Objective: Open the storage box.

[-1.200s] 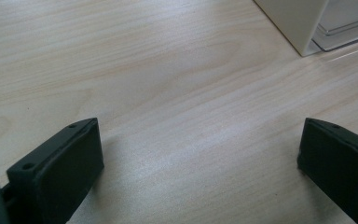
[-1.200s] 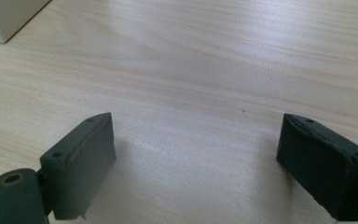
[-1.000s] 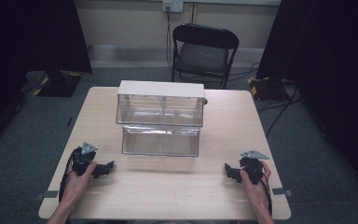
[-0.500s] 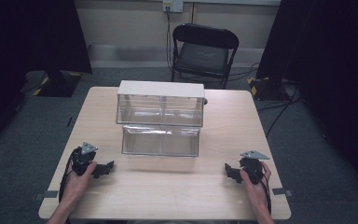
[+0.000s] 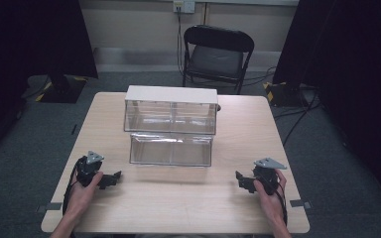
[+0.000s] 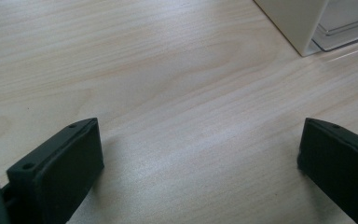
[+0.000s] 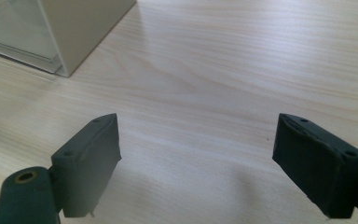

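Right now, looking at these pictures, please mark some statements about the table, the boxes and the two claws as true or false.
1. Both claws, the left claw and the right claw, are open. True.
2. The left claw grips the clear drawer. False: it holds nothing and rests apart on the table.
3. The drawer is pulled out in front of the white-topped box. True.
4. A chair stands on the table. False: it stands on the floor behind it.

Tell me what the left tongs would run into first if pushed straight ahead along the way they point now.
Probably nothing soon: the left tongs stand open over bare table. The white-framed clear box lies off to the side of that line, though depth is hard to judge.
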Demonstrator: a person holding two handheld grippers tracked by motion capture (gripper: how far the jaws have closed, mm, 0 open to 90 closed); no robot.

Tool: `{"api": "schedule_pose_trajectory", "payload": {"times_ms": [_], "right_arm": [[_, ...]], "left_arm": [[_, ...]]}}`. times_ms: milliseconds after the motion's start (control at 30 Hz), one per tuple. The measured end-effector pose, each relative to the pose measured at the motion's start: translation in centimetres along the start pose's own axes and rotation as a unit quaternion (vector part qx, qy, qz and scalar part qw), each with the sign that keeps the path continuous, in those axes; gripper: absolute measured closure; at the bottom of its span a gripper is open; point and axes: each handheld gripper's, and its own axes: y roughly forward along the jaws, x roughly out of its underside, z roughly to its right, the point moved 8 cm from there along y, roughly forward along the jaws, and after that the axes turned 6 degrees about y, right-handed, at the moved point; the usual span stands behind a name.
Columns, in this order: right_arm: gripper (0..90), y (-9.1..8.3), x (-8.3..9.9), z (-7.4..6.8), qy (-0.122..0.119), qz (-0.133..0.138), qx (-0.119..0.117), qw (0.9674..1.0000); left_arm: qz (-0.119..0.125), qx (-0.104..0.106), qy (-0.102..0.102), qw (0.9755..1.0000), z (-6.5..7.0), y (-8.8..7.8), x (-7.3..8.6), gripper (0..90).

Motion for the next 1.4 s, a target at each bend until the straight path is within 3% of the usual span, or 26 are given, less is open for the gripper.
{"api": "schedule_pose_trajectory", "payload": {"times_ms": [133, 600, 800, 1400], "right_arm": [[14.3, -0.3, -0.5, -0.9, 0.003, 0.005, -0.020, 0.9998], [15.2, -1.8, -2.0, -3.3, -0.020, 0.025, -0.055, 0.9980], [14.4, -2.3, -2.5, -5.1, -0.026, 0.033, -0.079, 0.9960], [14.3, -1.2, -2.4, -9.8, -0.063, 0.019, -0.120, 0.9906]], "left_arm": [[0.000, -0.001, 0.000, 1.0000, 0.0, 0.0, 0.0, 0.0], [0.000, 0.000, 0.000, 1.0000, 0.0, 0.0, 0.0, 0.0], [0.000, 0.000, 0.000, 1.0000, 0.0, 0.0, 0.0, 0.0], [0.000, 0.001, 0.003, 1.0000, 0.0, 0.0, 0.0, 0.0]]}}
